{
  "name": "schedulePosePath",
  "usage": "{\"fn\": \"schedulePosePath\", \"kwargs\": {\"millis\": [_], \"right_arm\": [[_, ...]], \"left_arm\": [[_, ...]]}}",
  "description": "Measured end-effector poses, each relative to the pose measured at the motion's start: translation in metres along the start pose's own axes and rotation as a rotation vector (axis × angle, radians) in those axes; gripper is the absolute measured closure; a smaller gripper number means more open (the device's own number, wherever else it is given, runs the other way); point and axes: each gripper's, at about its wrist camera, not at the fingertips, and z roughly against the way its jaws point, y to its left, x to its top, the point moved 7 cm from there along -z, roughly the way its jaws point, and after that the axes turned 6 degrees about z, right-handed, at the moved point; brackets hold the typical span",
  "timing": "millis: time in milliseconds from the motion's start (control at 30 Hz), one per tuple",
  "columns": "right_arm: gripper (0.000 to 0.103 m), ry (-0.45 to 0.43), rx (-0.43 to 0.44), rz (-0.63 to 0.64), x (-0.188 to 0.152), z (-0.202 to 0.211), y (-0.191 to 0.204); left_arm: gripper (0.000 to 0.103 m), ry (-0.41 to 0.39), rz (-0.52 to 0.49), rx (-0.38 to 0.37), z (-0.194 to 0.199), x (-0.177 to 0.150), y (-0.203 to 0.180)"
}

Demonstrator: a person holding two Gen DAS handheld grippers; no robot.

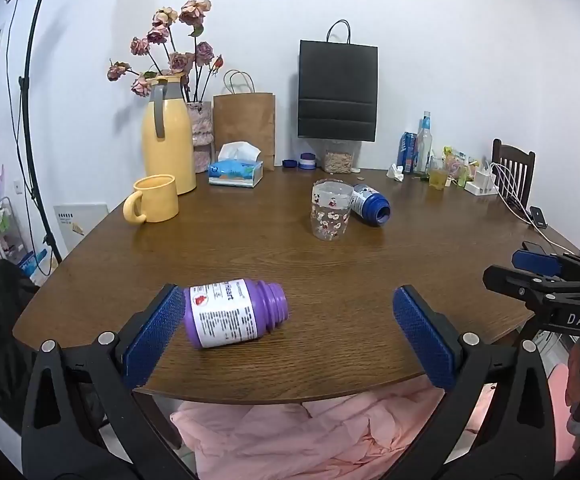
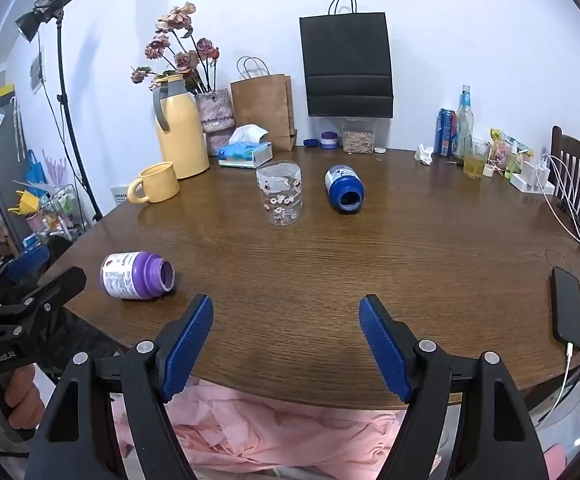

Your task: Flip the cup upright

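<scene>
A clear plastic cup (image 1: pixel 331 210) with red cartoon prints stands at the middle of the round wooden table (image 1: pixel 290 276); it also shows in the right wrist view (image 2: pixel 280 193). Which end is up I cannot tell. My left gripper (image 1: pixel 290 332) is open at the near table edge, its left pad beside a purple bottle (image 1: pixel 234 313) lying on its side. My right gripper (image 2: pixel 286 344) is open and empty at the near edge, far from the cup.
A blue bottle (image 2: pixel 344 189) lies on its side right of the cup. A yellow mug (image 2: pixel 154 183), yellow thermos (image 2: pixel 180 132), tissue box (image 2: pixel 246 152), paper bags and flowers stand at the back. A phone (image 2: pixel 567 312) lies at the right edge. Pink cloth (image 2: pixel 274 432) lies below the table.
</scene>
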Motion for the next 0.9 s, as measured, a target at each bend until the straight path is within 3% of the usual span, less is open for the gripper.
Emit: {"fn": "schedulePosePath", "kwargs": {"millis": [567,900], "right_arm": [[0.023,-0.017,-0.011,-0.004,0.005,0.001,-0.005],[0.023,-0.107,-0.008,0.006,0.014,0.020,-0.002]], "left_arm": [[0.000,-0.001,0.000,0.007,0.000,-0.002,-0.003],[0.000,-0.022,-0.007,0.002,0.008,0.007,-0.007]]}}
